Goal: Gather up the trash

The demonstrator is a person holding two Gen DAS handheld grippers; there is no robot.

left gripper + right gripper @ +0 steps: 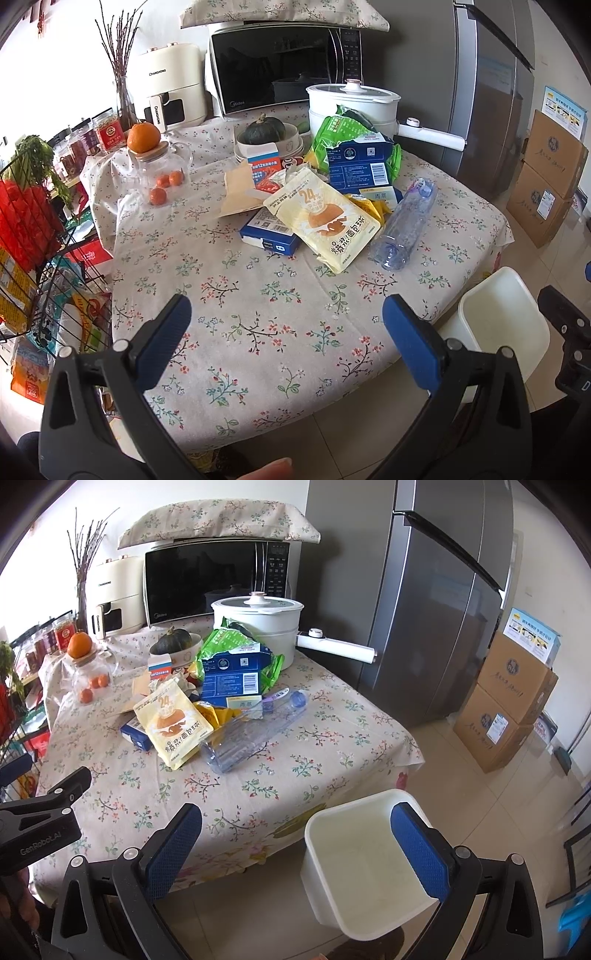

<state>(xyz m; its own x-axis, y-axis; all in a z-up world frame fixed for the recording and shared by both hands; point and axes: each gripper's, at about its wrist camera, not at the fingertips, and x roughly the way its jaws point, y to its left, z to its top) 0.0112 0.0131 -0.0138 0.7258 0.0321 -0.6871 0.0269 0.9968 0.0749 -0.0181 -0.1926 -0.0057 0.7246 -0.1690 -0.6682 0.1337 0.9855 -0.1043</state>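
A heap of trash lies mid-table: a yellow snack bag, a clear plastic bottle on its side, a dark blue box, a blue carton, a green wrapper and torn cardboard. A white bin stands on the floor by the table's near right corner. My left gripper is open over the near tablecloth, short of the heap. My right gripper is open, above the bin's left rim.
At the table's back stand a microwave, a cream air fryer, a white pot, a squash in a bowl and a jar with an orange on it. A wire rack is left, a fridge and cardboard boxes right.
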